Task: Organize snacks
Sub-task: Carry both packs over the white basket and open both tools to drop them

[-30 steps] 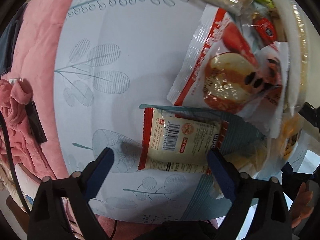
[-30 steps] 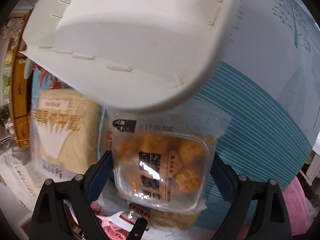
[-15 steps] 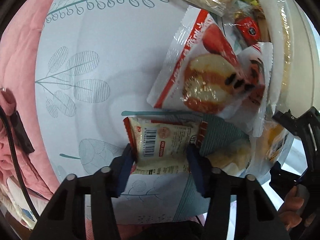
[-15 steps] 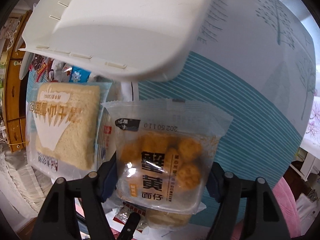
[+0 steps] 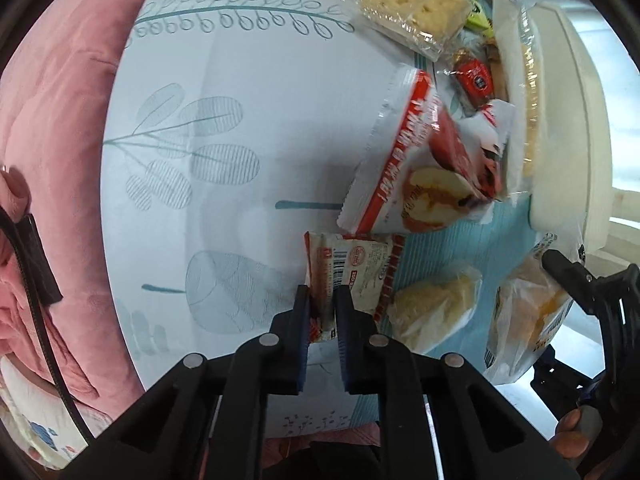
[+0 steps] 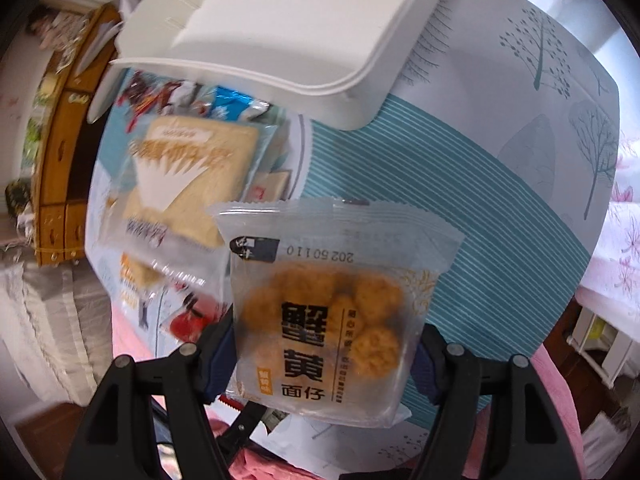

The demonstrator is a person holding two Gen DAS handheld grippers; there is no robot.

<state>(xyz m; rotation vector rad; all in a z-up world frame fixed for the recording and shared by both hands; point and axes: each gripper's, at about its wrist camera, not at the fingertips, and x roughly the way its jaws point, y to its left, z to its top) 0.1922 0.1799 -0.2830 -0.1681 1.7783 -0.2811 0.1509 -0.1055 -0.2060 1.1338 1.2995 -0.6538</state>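
Left gripper has just closed, pinching the edge of a small red-trimmed packet above the leaf-print tablecloth. Right gripper clamps a clear bag of fried balls, lifted off the cloth, below the white bin.

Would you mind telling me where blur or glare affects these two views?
Left wrist view: sharp centre, fisheye bending at the rim, glare off the clear cracker wrapper. Right wrist view: the held snack bag reads clearly, the bread packet behind is smeared.
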